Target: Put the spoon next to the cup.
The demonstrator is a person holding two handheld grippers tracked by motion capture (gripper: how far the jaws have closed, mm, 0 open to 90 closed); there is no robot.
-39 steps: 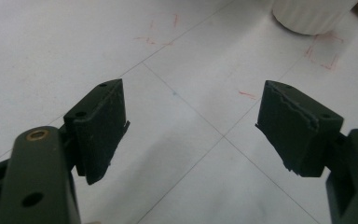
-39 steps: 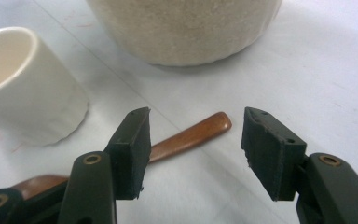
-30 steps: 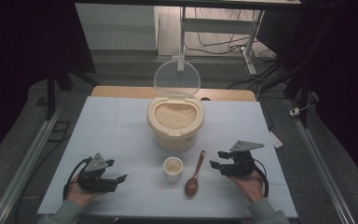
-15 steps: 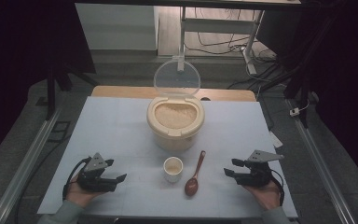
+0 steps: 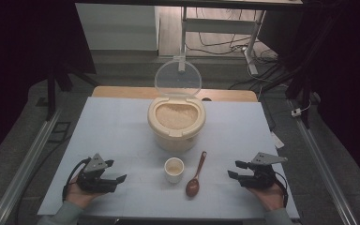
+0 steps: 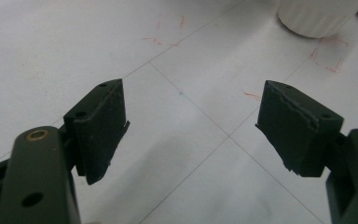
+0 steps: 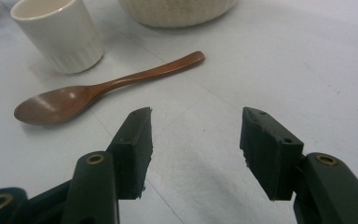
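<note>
A wooden spoon (image 5: pixel 194 176) lies untouched beside the cup (image 5: pixel 174 169) as the right gripper (image 5: pixel 236 170), jaws apart and empty, has drawn back toward the table's near edge, postponing any pickup.

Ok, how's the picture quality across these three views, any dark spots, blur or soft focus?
High view: the table is evenly lit, surroundings fall into near black. Left gripper view: the left tongs are sharp, the white cup at the top edge is soft. Right gripper view: the wooden spoon is fairly clear, the rice container behind it is blurred.

Dim room; grey floor (image 5: pixel 122 56) — cables (image 5: pixel 215 44) trailing.
</note>
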